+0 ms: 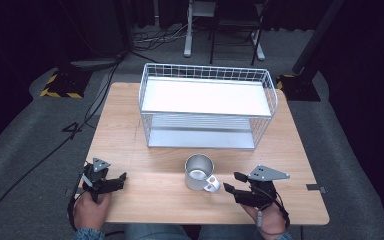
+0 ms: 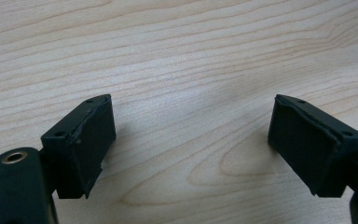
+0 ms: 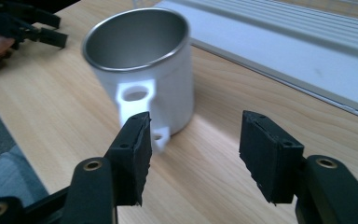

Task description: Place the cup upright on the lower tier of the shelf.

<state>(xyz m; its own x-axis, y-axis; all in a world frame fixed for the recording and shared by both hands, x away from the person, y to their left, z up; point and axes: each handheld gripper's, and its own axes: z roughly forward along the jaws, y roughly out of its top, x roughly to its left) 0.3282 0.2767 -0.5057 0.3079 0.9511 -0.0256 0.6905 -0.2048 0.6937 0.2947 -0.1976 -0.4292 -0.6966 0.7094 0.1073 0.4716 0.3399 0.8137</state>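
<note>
1. Mug (image 3: 142, 65) stands upright on the bench (image 1: 145, 150), just ahead of the right gripper (image 3: 193, 140); its handle (image 3: 140, 109) points back toward the fingers, nearer the left one in the right gripper view.
2. Right fingers (image 3: 133, 149) spread wide, nothing between them. Left gripper (image 2: 191, 140) also released, fingers apart over bare wood, well apart from the mug.
3. Likely step: reach in and grasp the mug by its handle or wall.
4. Do it well: shift sideways so the handle sits centred between the fingers, not against one pad.
5. Keep the fingers level with the bench, advance slowly, close only once both pads bracket the handle.
6. Risk: a nudge could slide or tip the light mug toward the wire rack (image 1: 207, 105) beyond it.
</note>
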